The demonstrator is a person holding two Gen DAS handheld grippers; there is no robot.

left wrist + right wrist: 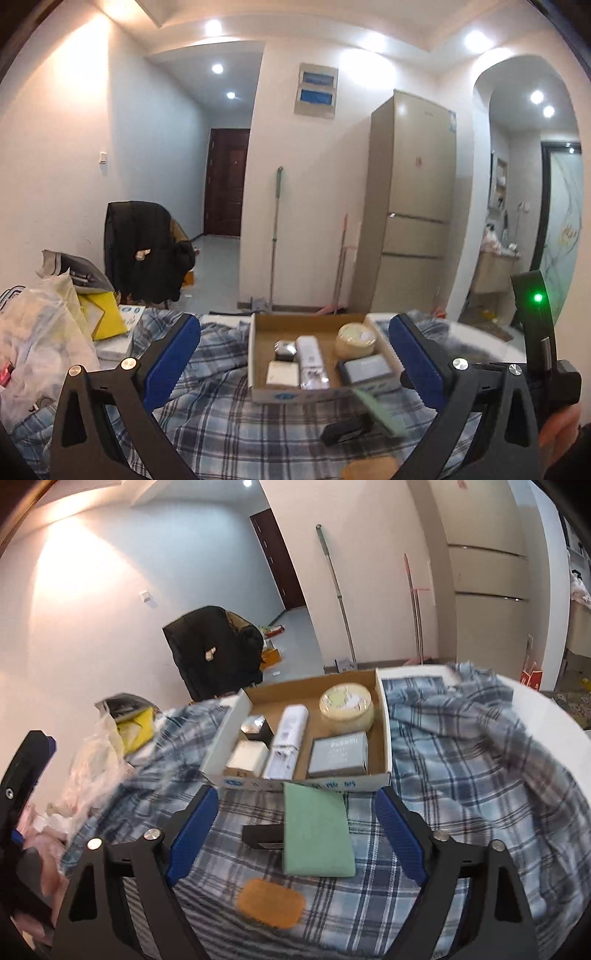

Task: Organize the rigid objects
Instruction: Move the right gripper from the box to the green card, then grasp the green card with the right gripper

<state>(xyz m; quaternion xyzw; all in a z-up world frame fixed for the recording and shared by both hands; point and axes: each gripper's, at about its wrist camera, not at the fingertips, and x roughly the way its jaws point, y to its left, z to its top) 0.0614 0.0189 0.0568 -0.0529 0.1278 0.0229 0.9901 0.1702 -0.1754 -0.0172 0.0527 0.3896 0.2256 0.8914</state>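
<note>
The right tongs (pixel 297 832) are hanging open over the checked cloth (pixel 461 775) on the bench, and they are holding nothing. Between their two blue pads, but not touching them, a green flat box (pixel 316 830) is lying on the cloth. Its long side is running away from the tongs, toward the cardboard tray (pixel 384 738), so the pads are standing on both of its long edges. A black flat thing (pixel 262 836) is sticking out from under its left side. Nearer than both, an orange oval thing (pixel 271 902) is lying on the cloth. The left tongs (pixel 295 360) are open too and empty, and they are sitting further back and to the left, so the right hand is nearer to the green box. Just past the green box, the tray is already holding a grey box (pixel 338 753), a white tube-shaped thing (pixel 288 742), a white cube (pixel 247 760), a small dark cube (pixel 256 727) and a round yellow tub (pixel 347 705). I think the green box is going in next. Far behind, a fridge (pixel 410 206) is standing by the wall.
</note>
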